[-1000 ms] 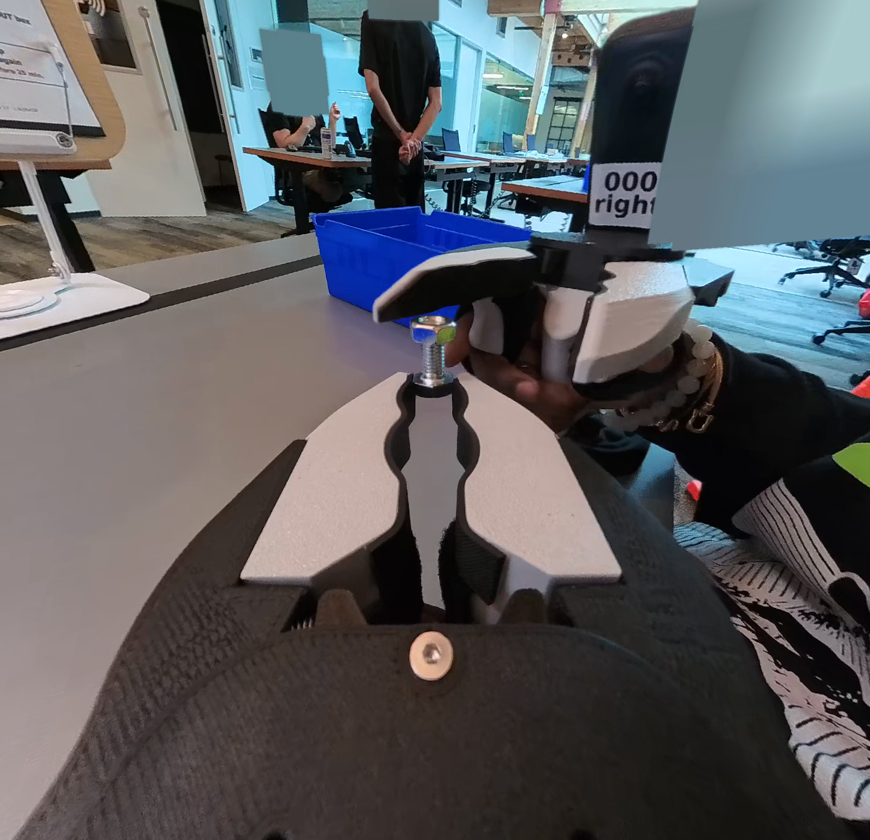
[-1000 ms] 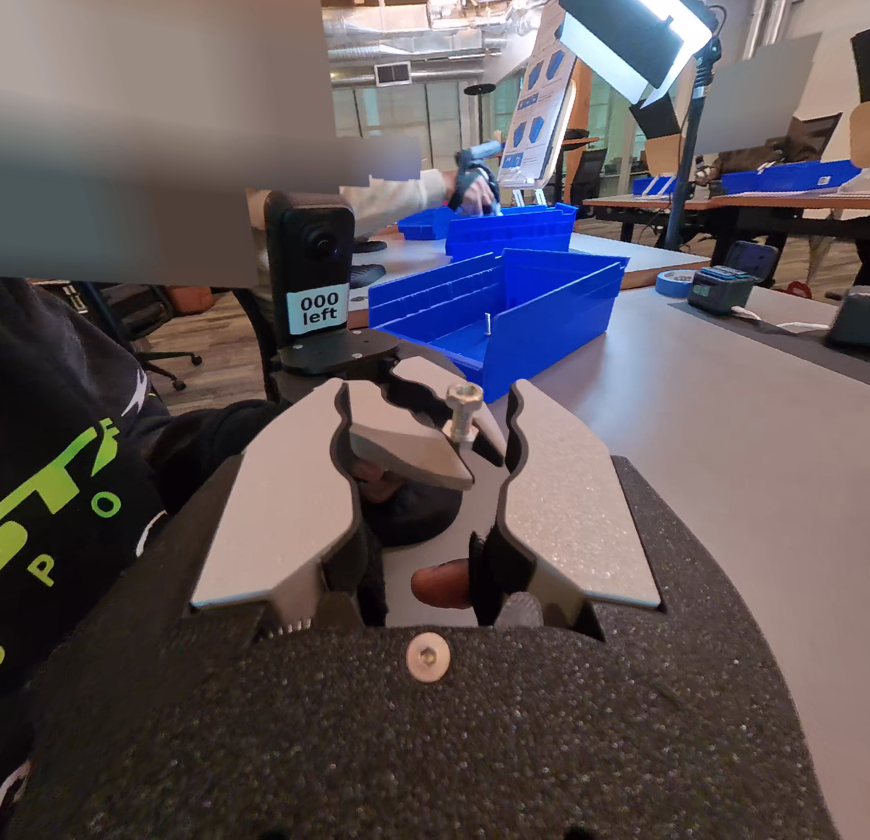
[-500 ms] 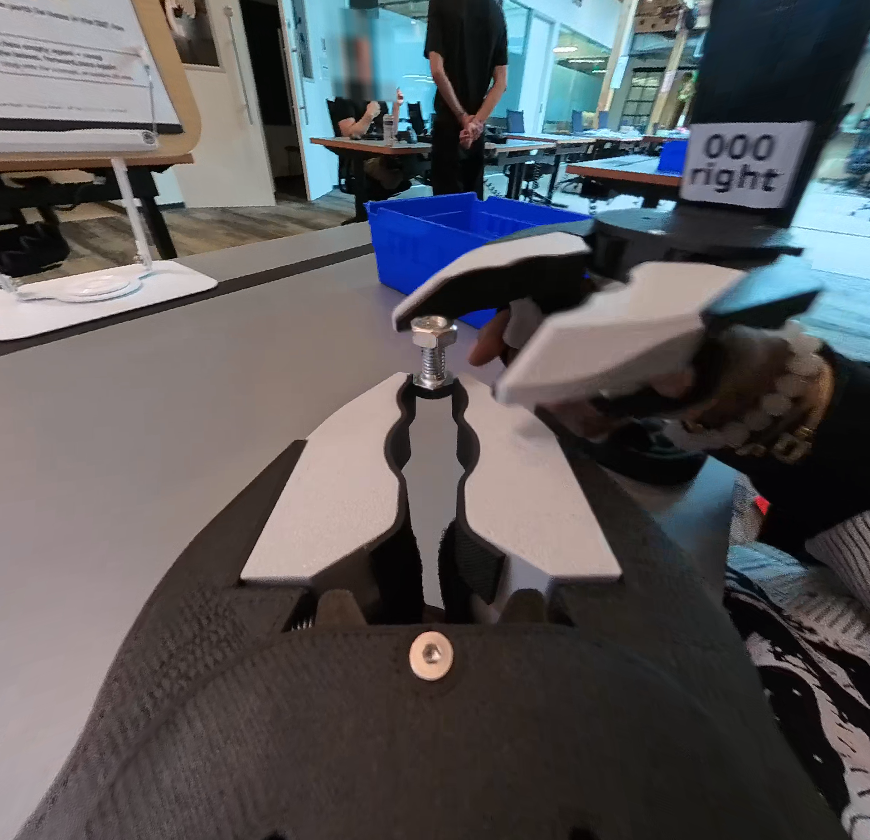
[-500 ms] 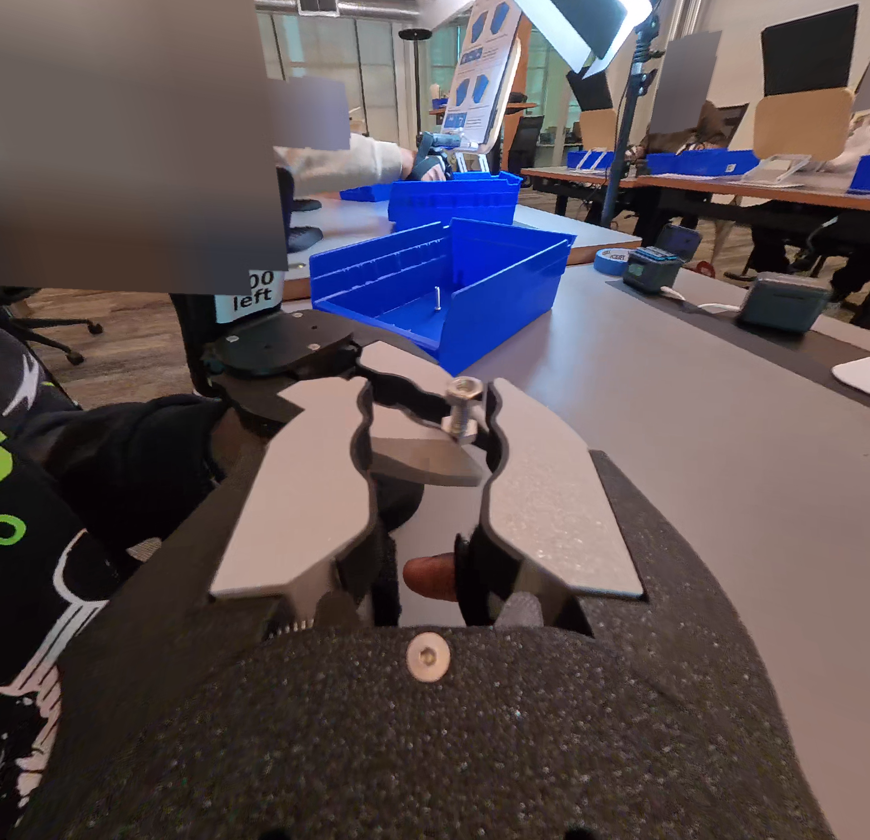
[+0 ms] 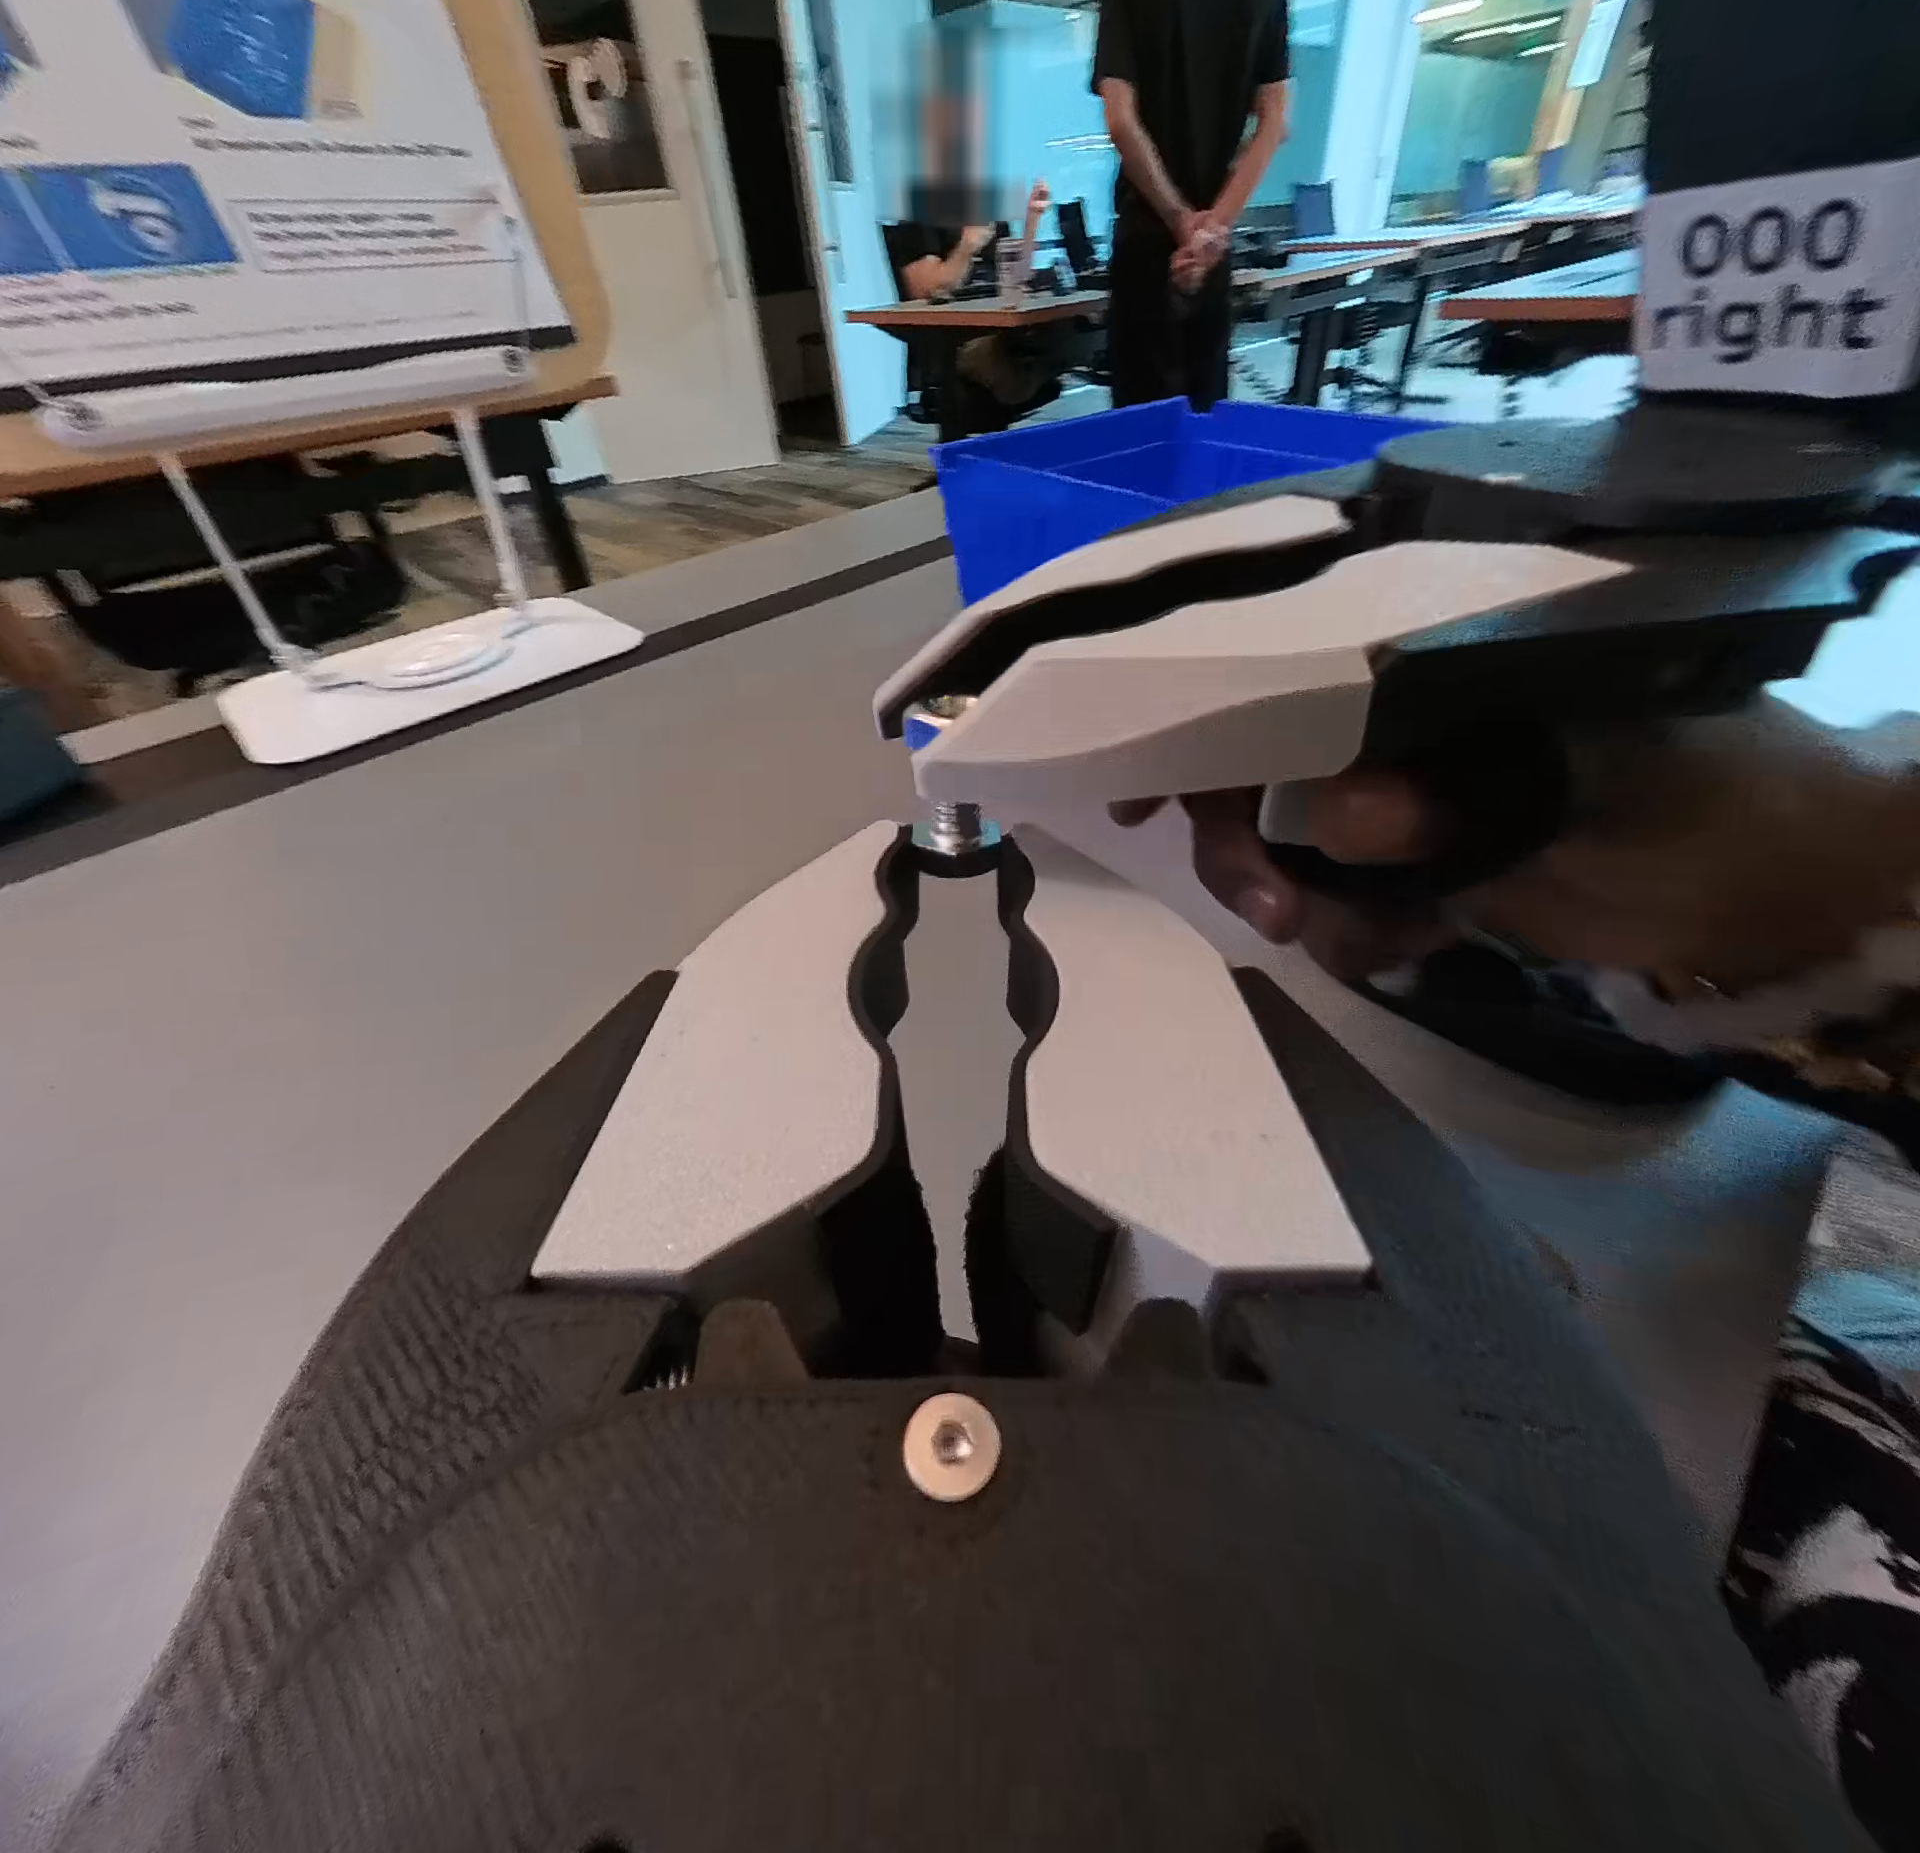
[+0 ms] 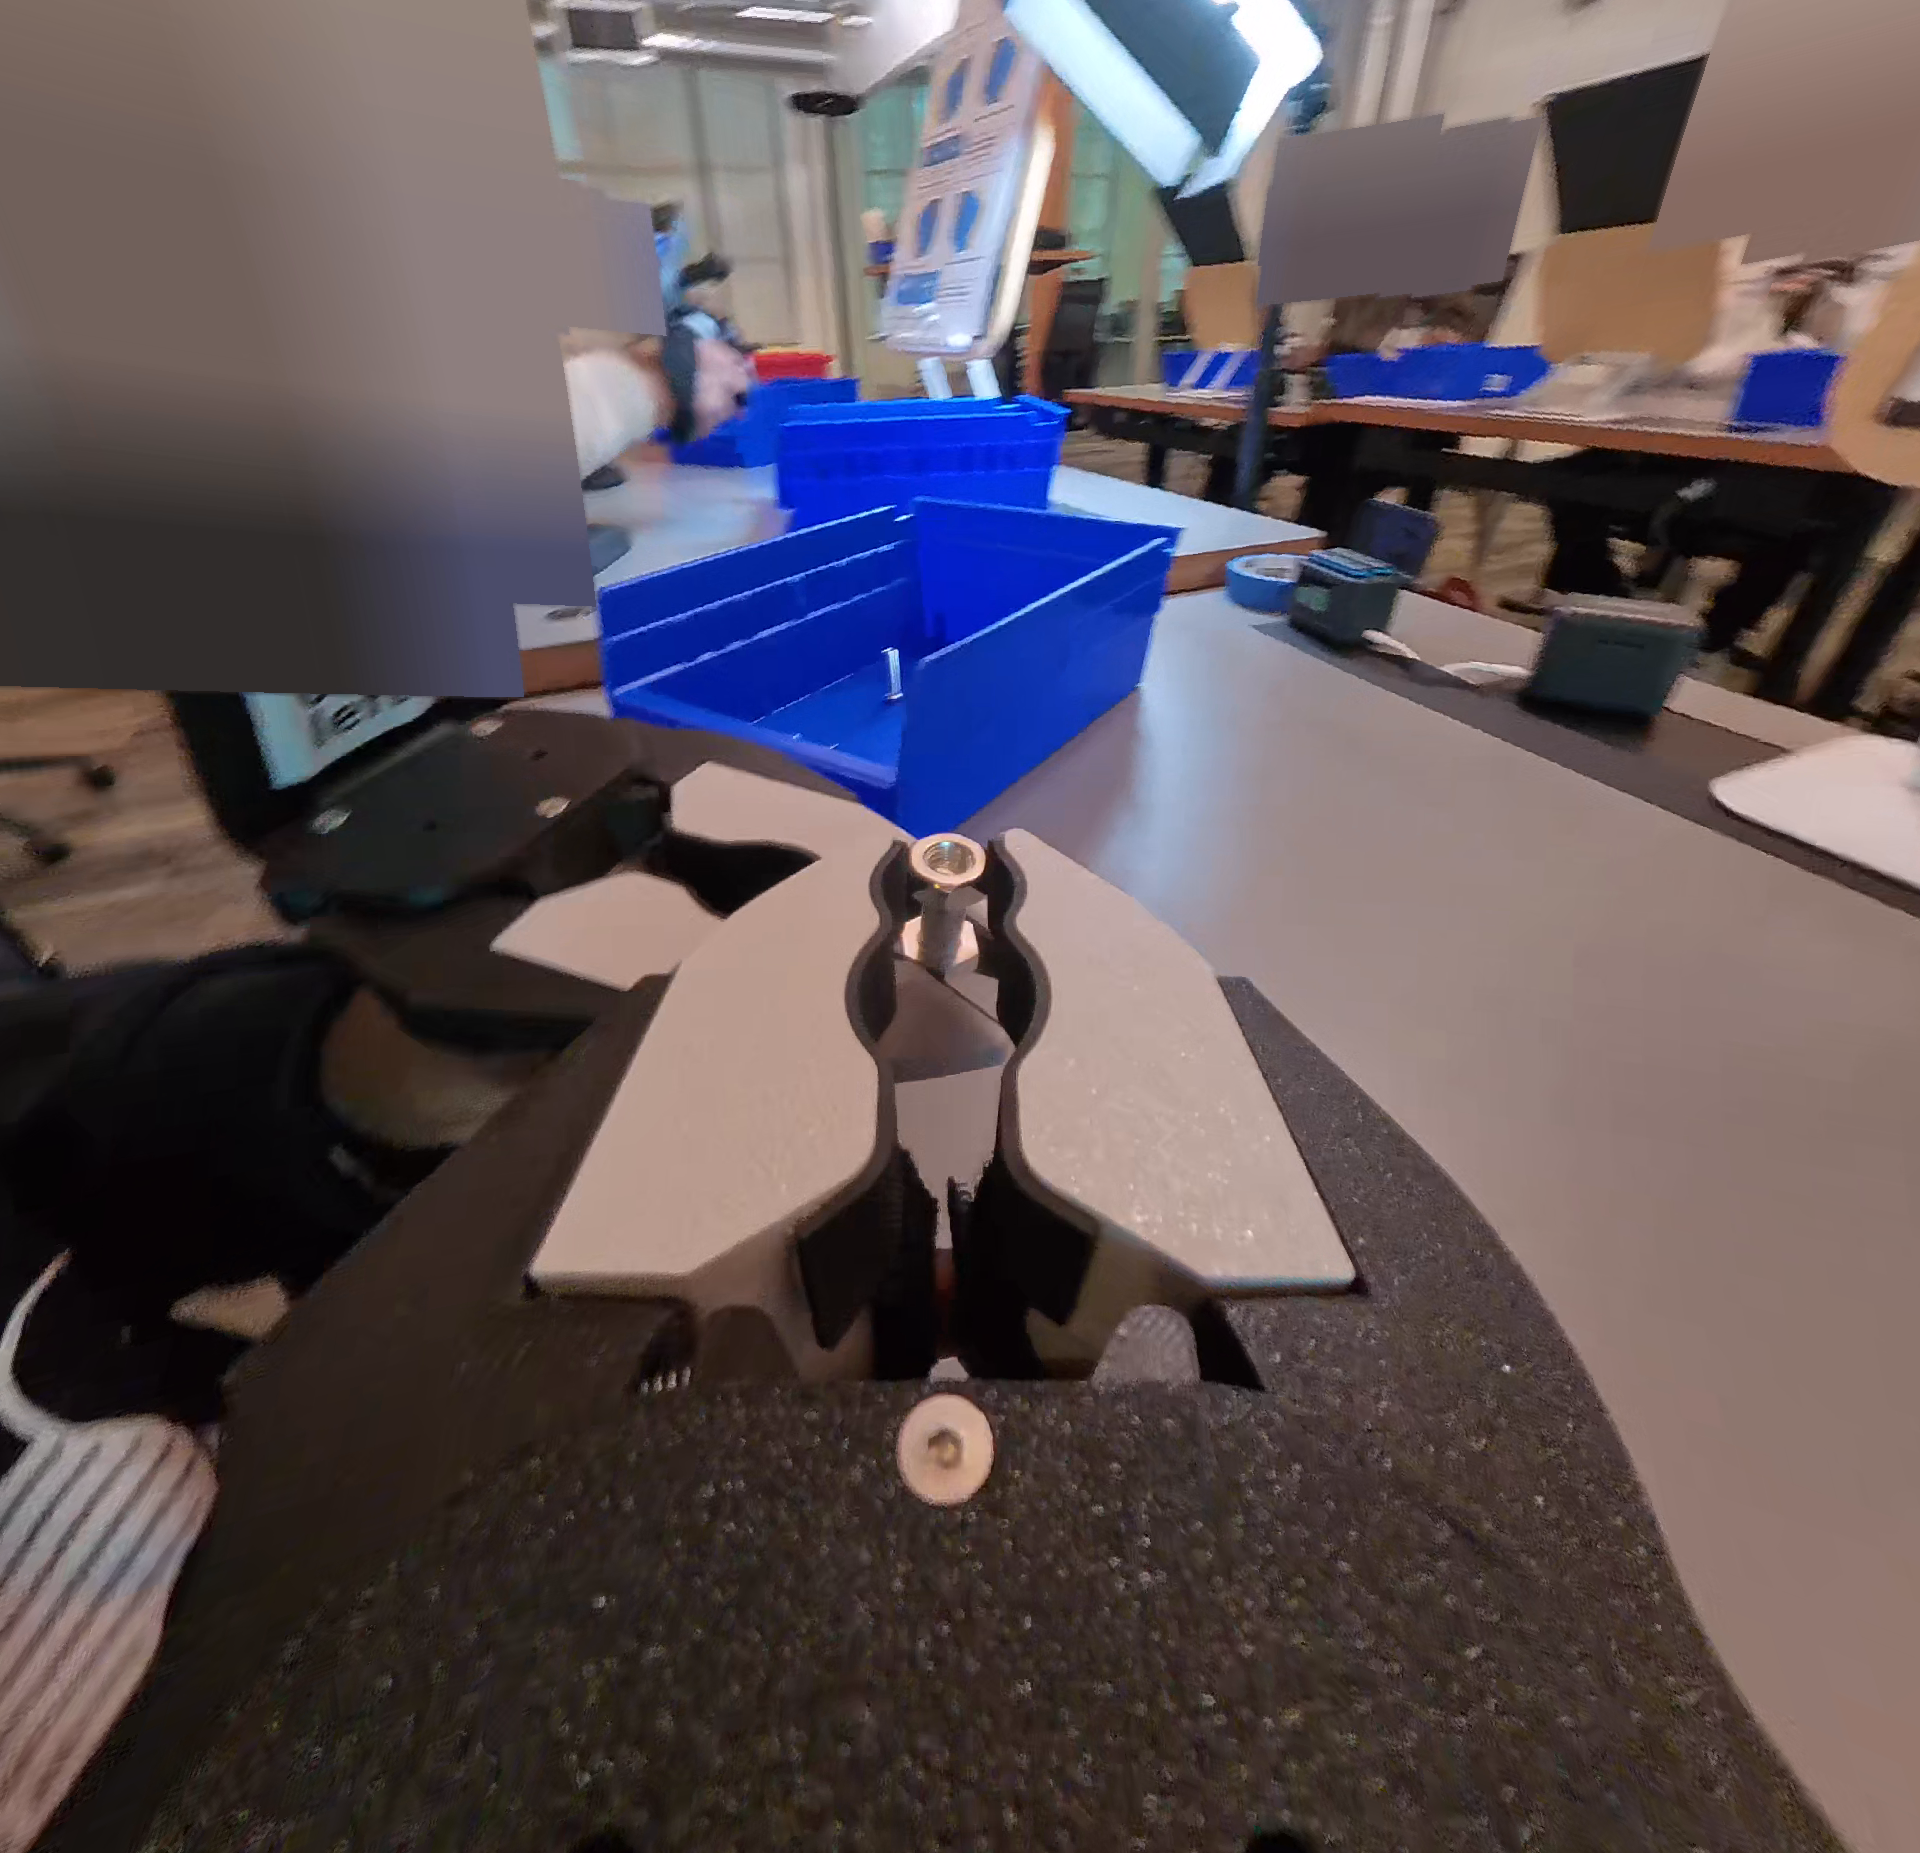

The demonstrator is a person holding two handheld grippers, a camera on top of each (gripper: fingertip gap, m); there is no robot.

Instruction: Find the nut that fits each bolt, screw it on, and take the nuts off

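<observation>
While seen from the left wrist view, left gripper jaws closed on the nut at the foot of an upright bolt, over the grey worktop. Right gripper reaching in from the right, held by a hand, jaws pinched on the bolt head. Blue bin standing behind on the worktop, a sign stand farther left.

Seen from the right wrist view, right gripper jaws clamped on the bolt head, pads pressing both sides. Threaded shaft dropping to the nut, gripped there by the left gripper's fingertips coming from the left. Blue bin just beyond, one small bolt standing inside.
</observation>
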